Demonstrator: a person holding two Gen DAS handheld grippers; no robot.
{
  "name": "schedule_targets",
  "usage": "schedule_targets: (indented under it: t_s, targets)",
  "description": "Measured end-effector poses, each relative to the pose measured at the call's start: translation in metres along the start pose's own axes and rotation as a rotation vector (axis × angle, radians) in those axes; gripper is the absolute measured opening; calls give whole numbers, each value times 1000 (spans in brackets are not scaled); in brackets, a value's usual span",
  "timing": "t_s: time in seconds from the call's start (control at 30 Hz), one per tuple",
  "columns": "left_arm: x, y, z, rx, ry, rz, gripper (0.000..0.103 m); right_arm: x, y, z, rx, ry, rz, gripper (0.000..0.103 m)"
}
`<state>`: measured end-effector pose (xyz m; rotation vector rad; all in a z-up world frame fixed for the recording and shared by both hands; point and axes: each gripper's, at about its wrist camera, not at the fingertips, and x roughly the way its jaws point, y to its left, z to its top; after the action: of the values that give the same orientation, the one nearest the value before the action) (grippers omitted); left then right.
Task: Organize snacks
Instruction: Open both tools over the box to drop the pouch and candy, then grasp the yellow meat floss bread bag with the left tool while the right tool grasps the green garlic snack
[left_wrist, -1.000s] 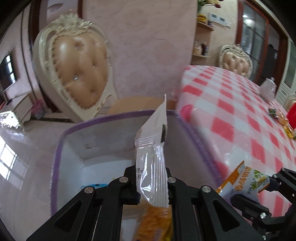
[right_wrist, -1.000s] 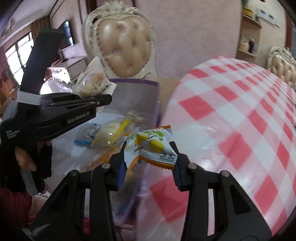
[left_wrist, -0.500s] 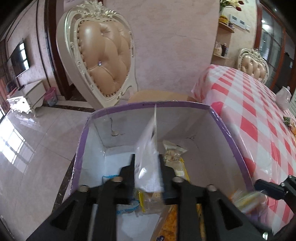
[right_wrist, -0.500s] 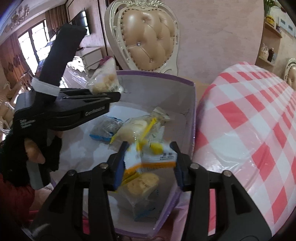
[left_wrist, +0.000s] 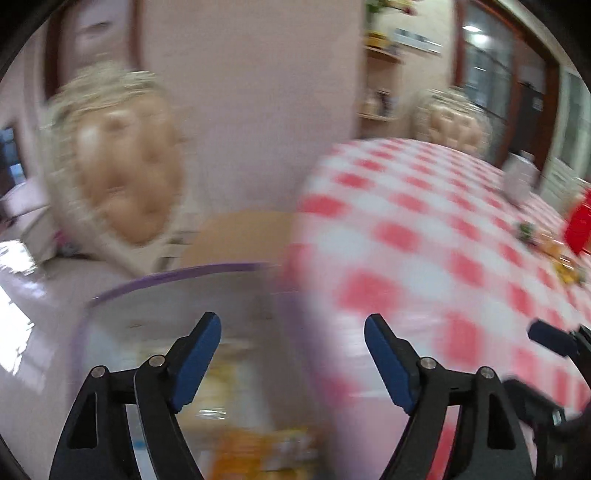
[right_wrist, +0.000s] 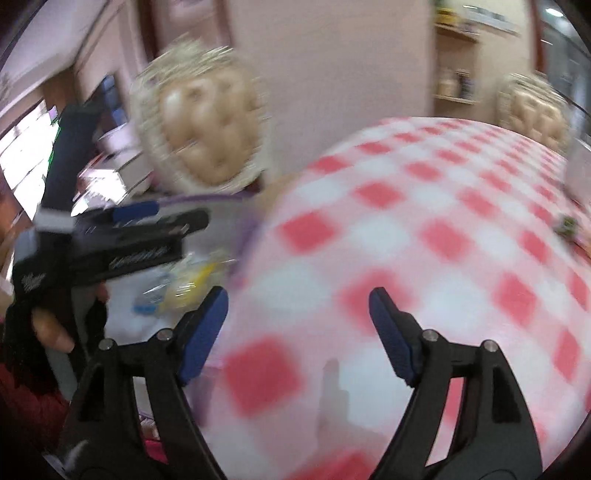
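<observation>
Two snack packets are gone from the claws: the left gripper (left_wrist: 292, 354) and right gripper (right_wrist: 298, 325) both stand wide w/ nothing between the blue pads, jaws having just been opening. A sec ago each pinched a packet over the purple-rimmed white box (left_wrist: 170, 275); now blurred yellow-orange wrappers (left_wrist: 266, 450) lie inside it, so I'd judge both drops done and this round of sorting finished. Both views are smeared, and they now look toward the red-and-white checked tablecloth (right_wrist: 424, 236). More small snacks (left_wrist: 554, 251) sit at the far right of the cloth near a red object (left_wrist: 580, 225), well apart from the box; prob. next to fetch. Cream tufted chair (left_wrist: 118, 173) stands behind the box. Nothing blocks the cloth in between, though the two grippers ride close together.
</observation>
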<state>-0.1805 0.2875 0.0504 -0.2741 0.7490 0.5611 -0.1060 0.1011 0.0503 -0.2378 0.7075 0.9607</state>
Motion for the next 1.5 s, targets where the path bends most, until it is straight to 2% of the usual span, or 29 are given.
schedule_targets:
  t_s: [0.13,0.2,0.3,0.37,0.47,0.6,0.7,0.8,0.9,1.03,1.17,1.23,1.33,1.4,1.43,1.47,1.5]
  targets:
    - [22,-103,21,82,93,-218,82,-29,-95,-12,148,-13,-163,85]
    - [33,-151,31,118,136,-289,82,-40,-141,-22,223,-6,-248,86]
    - [49,-234,42,178,156,-368,82,-61,-220,-42,388,1,-344,86]
    - [58,-272,47,177,164,-418,82,-78,-267,-56,495,-2,-405,86]
    - [70,-328,56,155,148,-476,82,-107,-322,-75,618,-35,-483,86]
    - [76,-399,58,182,135,-558,82,-138,-374,-93,743,-88,-552,86]
    - [85,-448,55,271,149,-600,83,-150,-394,-104,805,-102,-592,86]
    - [104,-492,46,430,166,-572,83,-159,-407,-115,884,-129,-574,86]
    - [116,-525,40,614,139,-541,83,-163,-404,-115,883,-140,-580,86]
    - [122,-546,49,741,65,-534,84,-161,-400,-115,891,-158,-556,86]
    - [134,-567,57,820,89,-624,85,-164,-402,-117,908,-172,-556,86]
    - [136,-581,49,905,101,-668,85,-165,-403,-117,915,-178,-559,86]
    - [138,-591,39,985,81,-658,85,-164,-403,-117,919,-178,-548,86]
    - [137,-588,38,973,88,-687,78,-163,-402,-117,913,-172,-548,86]
    - [134,-584,38,969,94,-705,55,-163,-402,-117,909,-171,-551,86]
    - [131,-579,39,957,100,-722,49,-163,-401,-117,904,-169,-555,86]
    - [127,-570,41,920,98,-728,48,-163,-400,-117,893,-164,-565,86]
